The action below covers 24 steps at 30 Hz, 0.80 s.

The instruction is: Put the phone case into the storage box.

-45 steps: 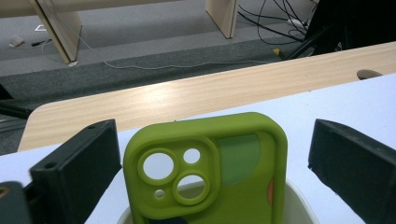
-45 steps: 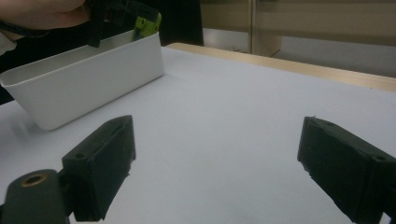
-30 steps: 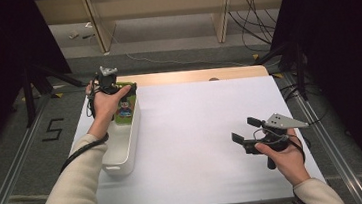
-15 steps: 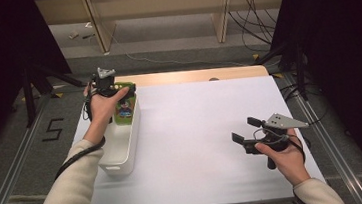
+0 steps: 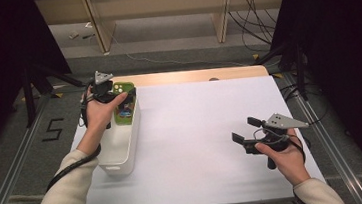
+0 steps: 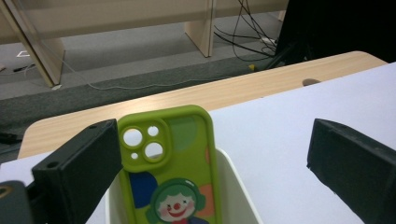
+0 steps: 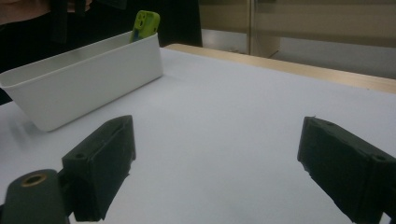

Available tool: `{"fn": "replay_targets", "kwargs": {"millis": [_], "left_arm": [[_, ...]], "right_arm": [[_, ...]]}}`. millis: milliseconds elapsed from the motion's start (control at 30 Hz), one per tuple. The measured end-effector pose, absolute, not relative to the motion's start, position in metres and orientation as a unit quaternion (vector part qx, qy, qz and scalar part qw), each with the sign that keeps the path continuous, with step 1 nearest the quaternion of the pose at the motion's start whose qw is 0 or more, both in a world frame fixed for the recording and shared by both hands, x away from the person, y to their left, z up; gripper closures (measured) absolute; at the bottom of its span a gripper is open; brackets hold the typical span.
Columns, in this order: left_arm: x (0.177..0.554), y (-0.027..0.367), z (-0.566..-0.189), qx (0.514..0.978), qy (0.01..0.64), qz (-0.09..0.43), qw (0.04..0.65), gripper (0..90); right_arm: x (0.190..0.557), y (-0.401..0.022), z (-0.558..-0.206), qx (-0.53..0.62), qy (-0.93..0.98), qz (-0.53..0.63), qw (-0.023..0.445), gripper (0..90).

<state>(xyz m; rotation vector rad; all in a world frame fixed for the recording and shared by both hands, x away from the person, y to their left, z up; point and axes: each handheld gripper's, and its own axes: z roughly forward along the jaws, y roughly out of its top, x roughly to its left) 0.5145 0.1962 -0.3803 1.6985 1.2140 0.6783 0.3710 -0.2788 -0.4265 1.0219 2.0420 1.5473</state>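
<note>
— Where's the phone case (image 5: 124, 106)?
— Leaning in the white bin (image 5: 123, 152), far end, near the table's (image 5: 202, 130) far left corner. Left gripper (image 6: 215, 168) gapes wide around it.
— The right gripper (image 5: 246, 136)?
— Wide too, near the right edge.

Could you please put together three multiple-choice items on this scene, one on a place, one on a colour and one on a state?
1. Where is the phone case?
A. flat on the white table top
B. leaning inside the white bin at its far end
C. between the right gripper's jaws

2. What is the case's main colour?
A. green
B. red
C. black

3. How do the jaws of the left gripper stand?
A. shut on the case
B. shut on nothing
C. open

Answers:
1 B: the left gripper view shows the case rising above the bin's rim.
2 A: its back and camera surround are bright green, with a clown print.
3 C: the jaws stand wide apart, and the case, near one of them, is not clamped.
</note>
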Motion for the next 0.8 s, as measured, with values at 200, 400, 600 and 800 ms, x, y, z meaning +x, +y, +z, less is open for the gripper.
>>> {"fn": "replay_targets", "kwargs": {"millis": [200, 400, 600, 800], "left_arm": [[0.503, 0.197, -0.379, 0.692, 0.481, 0.268, 0.467, 2.7], [0.491, 0.196, -0.378, 0.693, 0.472, 0.263, 0.477, 2.9], [0.478, 0.192, -0.377, 0.698, 0.460, 0.258, 0.484, 3.4], [0.467, 0.187, -0.374, 0.703, 0.447, 0.255, 0.491, 3.4]], "right_arm": [[0.371, -0.279, -0.426, 0.363, 0.727, 0.551, 0.191, 12.3], [0.371, -0.279, -0.426, 0.364, 0.726, 0.551, 0.191, 12.3], [0.371, -0.279, -0.426, 0.363, 0.727, 0.551, 0.191, 12.3], [0.371, -0.279, -0.426, 0.364, 0.725, 0.552, 0.192, 12.3]]}}
